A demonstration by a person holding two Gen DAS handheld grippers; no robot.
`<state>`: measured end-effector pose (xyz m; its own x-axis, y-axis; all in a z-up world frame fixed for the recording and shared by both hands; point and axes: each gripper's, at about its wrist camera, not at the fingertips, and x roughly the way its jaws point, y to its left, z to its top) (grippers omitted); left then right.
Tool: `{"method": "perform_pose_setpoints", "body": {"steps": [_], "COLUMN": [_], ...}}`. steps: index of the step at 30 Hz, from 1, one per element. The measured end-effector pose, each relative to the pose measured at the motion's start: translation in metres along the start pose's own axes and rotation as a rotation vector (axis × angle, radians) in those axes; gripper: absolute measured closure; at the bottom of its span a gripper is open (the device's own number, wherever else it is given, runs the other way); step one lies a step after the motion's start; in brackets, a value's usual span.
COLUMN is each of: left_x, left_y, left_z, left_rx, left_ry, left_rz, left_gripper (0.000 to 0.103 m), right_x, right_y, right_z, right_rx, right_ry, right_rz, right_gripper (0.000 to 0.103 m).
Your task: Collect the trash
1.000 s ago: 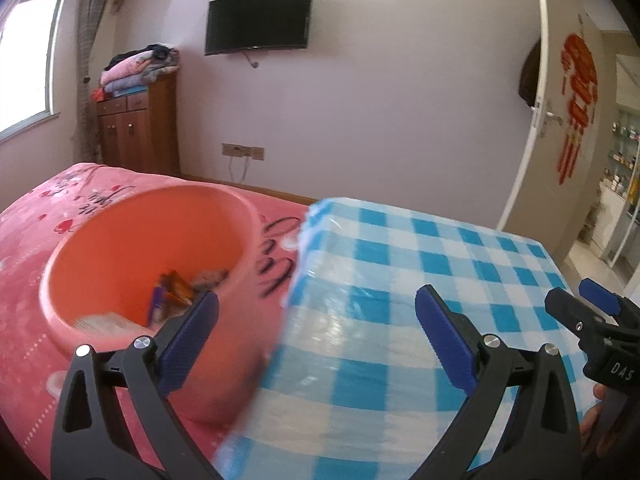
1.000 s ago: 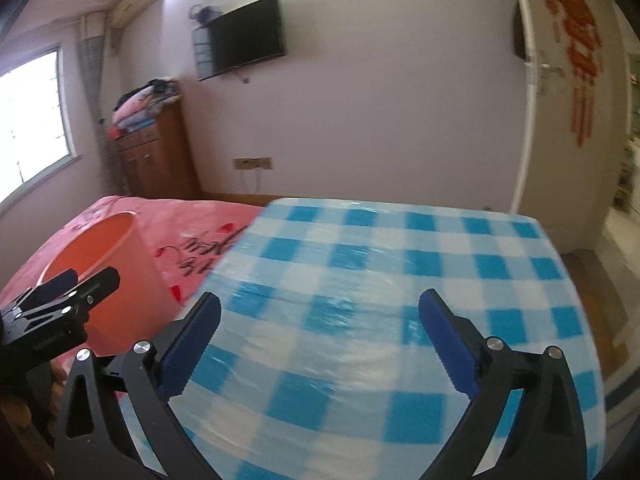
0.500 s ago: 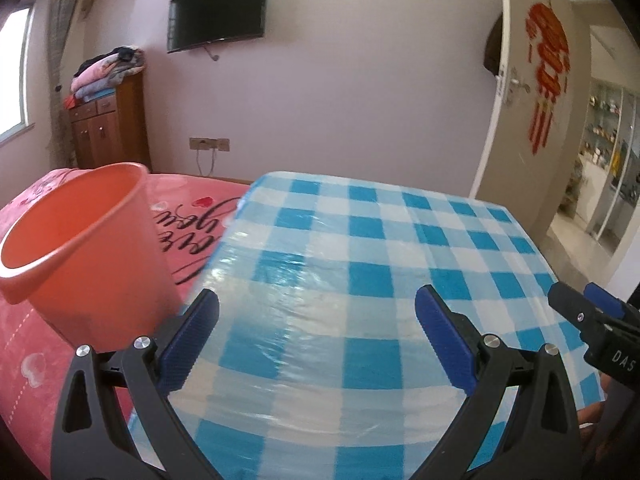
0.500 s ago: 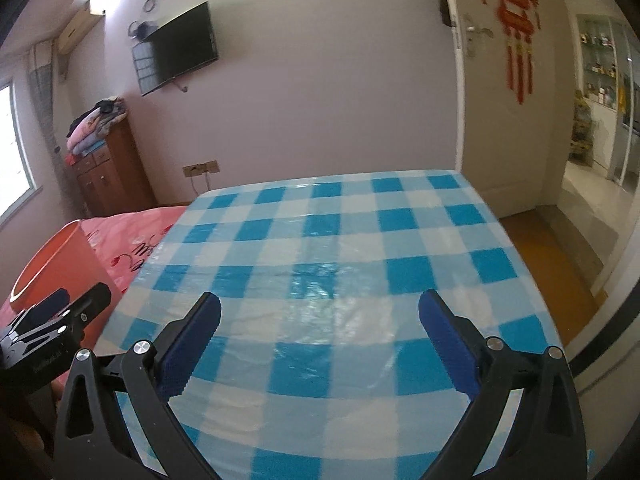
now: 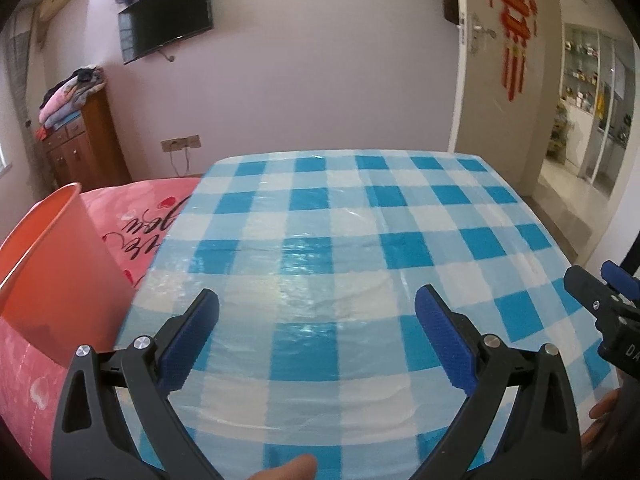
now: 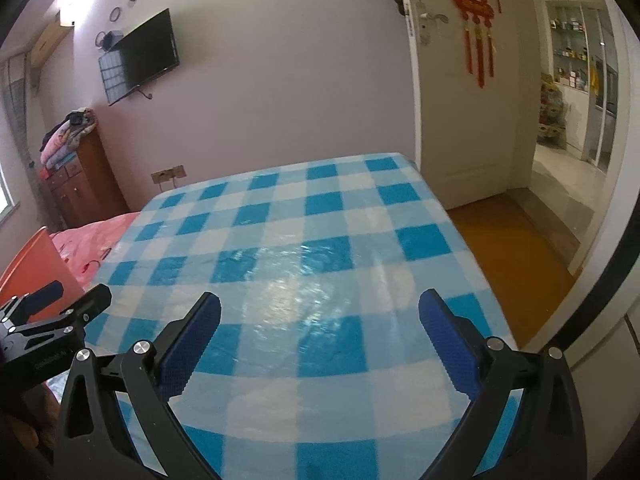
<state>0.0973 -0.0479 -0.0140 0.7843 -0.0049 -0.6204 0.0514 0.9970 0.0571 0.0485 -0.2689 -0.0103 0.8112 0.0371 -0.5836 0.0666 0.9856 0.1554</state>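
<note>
Both grippers hang over the near edge of the table, jaws wide and holding nothing: the left gripper (image 5: 316,316) beside the right gripper (image 6: 320,318). The blue checked tablecloth (image 5: 360,248) shines under plastic. An orange bucket (image 5: 52,280) stands off the table's left edge on a pink bedspread (image 5: 136,216). A television (image 5: 166,14) hangs on the far wall; a door (image 6: 460,100) stands open at right.

table (image 5: 360,216) frame centre | bucket (image 5: 52,264) left edge, on bed (image 5: 136,216) | cabinet (image 5: 84,144) upper left, behind bed | door (image 6: 456,92) upper right, behind table
</note>
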Motion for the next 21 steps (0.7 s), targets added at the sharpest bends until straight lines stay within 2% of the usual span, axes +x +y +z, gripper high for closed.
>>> {"method": "perform_pose_setpoints", "body": {"steps": [8,21], "left_x": [-0.001,-0.009], "left_y": [-0.023,-0.03], "left_z": [-0.002,-0.012], "left_rx": [0.025,0.047], "left_ry": [-0.009,-0.011], "left_rz": [-0.02,0.008], "left_gripper": [0.004,0.004], "right_x": [-0.011,-0.026], "right_y": [-0.026,-0.031], "right_z": [-0.01,-0.021], "right_rx": [0.008,-0.008], "right_ry": [-0.015,-0.033], "right_rz": [-0.051,-0.074], "right_gripper": [0.005,0.005]}}
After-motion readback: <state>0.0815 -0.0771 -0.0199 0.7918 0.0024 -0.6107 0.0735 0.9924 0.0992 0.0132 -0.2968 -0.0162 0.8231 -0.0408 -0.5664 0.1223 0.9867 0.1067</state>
